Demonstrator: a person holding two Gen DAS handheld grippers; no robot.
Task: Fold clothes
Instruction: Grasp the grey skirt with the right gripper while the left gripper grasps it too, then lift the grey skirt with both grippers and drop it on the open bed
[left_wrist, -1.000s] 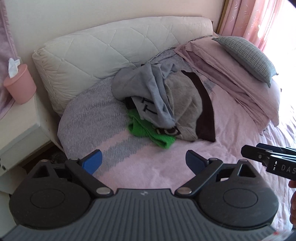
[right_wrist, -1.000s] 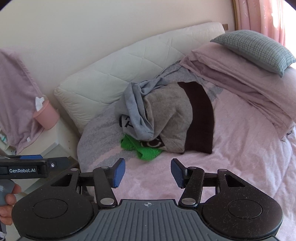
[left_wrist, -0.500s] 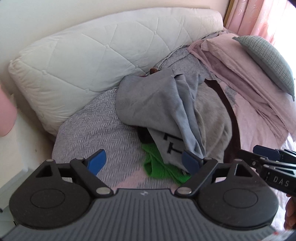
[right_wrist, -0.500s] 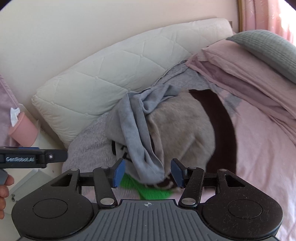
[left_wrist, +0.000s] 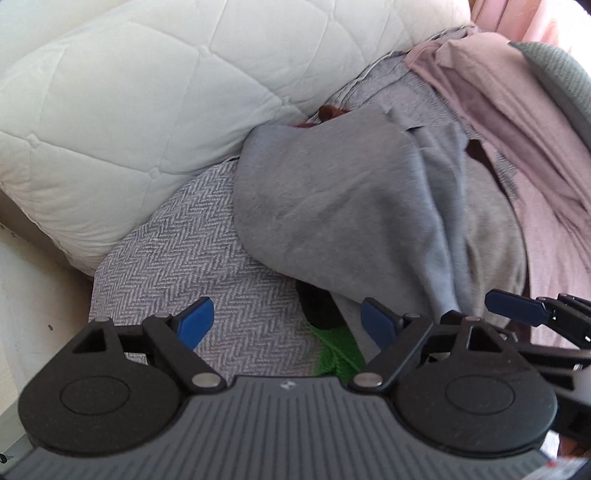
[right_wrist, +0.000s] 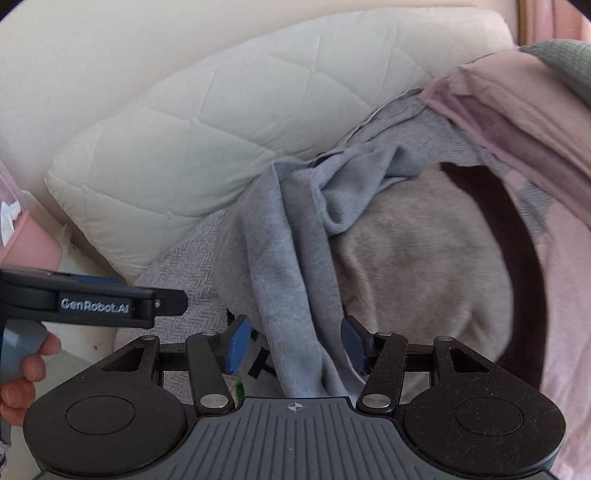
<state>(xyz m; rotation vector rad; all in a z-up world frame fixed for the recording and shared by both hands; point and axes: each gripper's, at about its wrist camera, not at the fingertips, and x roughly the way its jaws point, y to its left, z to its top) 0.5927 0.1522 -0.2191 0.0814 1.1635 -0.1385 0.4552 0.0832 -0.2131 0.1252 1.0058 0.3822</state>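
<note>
A heap of clothes lies on the bed: a grey garment (left_wrist: 332, 195) (right_wrist: 280, 266) draped over a beige one with a dark brown band (right_wrist: 424, 273), and a green garment (left_wrist: 338, 352) underneath. My left gripper (left_wrist: 286, 321) is open, low over the herringbone bedcover (left_wrist: 207, 258) at the heap's near left edge. My right gripper (right_wrist: 295, 345) is open, and a hanging fold of the grey garment sits between its blue pads (right_wrist: 236, 343) without being clamped. Each gripper shows at the edge of the other's view.
A white quilted headboard cushion (left_wrist: 147, 99) stands behind the heap. Folded pink bedding (right_wrist: 517, 110) and a grey-green pillow (left_wrist: 557, 77) lie at the right. A pink cup (right_wrist: 26, 240) sits on a bedside stand at the left. A hand (right_wrist: 22, 373) holds the left gripper's handle.
Both grippers have moved forward and down to the clothes heap. The grey garment's fold now lies between the right gripper's fingers. Both stay open.
</note>
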